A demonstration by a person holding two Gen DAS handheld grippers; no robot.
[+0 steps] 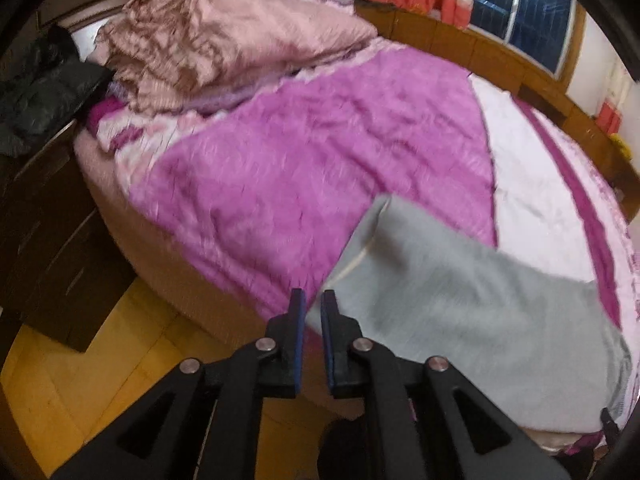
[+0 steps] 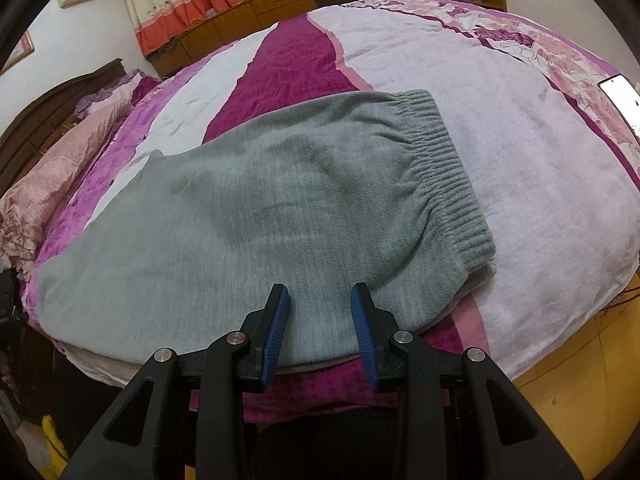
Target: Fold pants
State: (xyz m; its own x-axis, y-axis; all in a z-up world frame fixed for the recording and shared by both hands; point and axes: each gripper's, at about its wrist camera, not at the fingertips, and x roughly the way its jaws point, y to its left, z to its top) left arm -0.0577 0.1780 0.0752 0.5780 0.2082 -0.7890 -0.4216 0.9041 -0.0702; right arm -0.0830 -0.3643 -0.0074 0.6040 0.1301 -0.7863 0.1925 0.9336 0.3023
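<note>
Grey fleece pants (image 2: 280, 208) lie flat across the near edge of the bed, their ribbed waistband (image 2: 444, 168) at the right. My right gripper (image 2: 320, 294) hovers over their near edge, blue pads apart, with no cloth pinched between them. In the left wrist view the same pants (image 1: 460, 300) fill the lower right, one end (image 1: 384, 204) resting on the purple blanket. My left gripper (image 1: 313, 300) sits at the pants' left edge. Its jaws stand a narrow gap apart and nothing shows between them.
The bed carries a purple and white blanket (image 1: 300, 160) and a bunched pink quilt (image 1: 224, 40) at its head. A dark dresser (image 1: 48, 220) with black clothing (image 1: 36, 100) stands left. A lit phone (image 2: 618, 96) lies at the bed's far right. Below is wooden floor (image 1: 100, 340).
</note>
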